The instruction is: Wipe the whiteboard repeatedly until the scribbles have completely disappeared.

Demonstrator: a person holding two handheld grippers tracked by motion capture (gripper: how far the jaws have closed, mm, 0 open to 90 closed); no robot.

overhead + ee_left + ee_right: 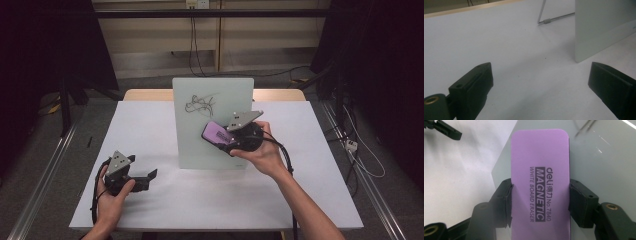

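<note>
- Two black jaws of the right gripper (540, 202) clamp the purple magnetic whiteboard eraser (540, 182) across its long sides, in front of the upright whiteboard (212, 100), below the scribble (200, 105).
- The eraser looks light, with a stiff body; the mid-length side hold suits it.
- The left gripper (541, 82) rests wide and empty on the white table (499, 37).

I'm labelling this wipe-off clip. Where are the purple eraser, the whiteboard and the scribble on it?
purple eraser (540, 157): right gripper view, its upper face.
whiteboard (200, 145): high view, bare lower panel.
scribble (199, 105): high view, middle of the tangle.
</note>
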